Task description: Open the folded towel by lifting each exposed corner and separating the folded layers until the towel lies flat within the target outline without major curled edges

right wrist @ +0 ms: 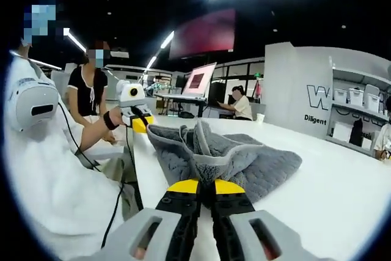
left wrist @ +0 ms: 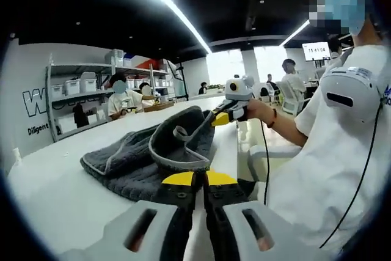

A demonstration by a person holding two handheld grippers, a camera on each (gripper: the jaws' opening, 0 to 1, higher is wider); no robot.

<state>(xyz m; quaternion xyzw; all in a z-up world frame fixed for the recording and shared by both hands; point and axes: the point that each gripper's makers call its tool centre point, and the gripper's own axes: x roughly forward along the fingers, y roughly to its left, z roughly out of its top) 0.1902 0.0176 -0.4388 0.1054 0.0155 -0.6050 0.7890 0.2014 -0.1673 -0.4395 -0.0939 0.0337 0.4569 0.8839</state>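
A dark grey towel [left wrist: 131,163] with a paler hem lies bunched on the white table [left wrist: 55,194]. In the left gripper view my left gripper [left wrist: 195,179] has its yellow-tipped jaws shut on the towel's near edge. Farther off, my right gripper [left wrist: 223,118] pinches another corner and holds it raised above the table. In the right gripper view my right gripper [right wrist: 204,186] is shut on the towel [right wrist: 263,163] at its near edge. Across the towel, my left gripper [right wrist: 142,125] clamps the far corner. Between the two grips the cloth rises in folds.
The person [left wrist: 342,151] holding the grippers, in a white shirt, stands at the table's edge, with a cable [left wrist: 266,151] hanging down. Shelves with bins [left wrist: 79,87] line the wall. Other people sit at the table [right wrist: 342,194] and at desks behind it.
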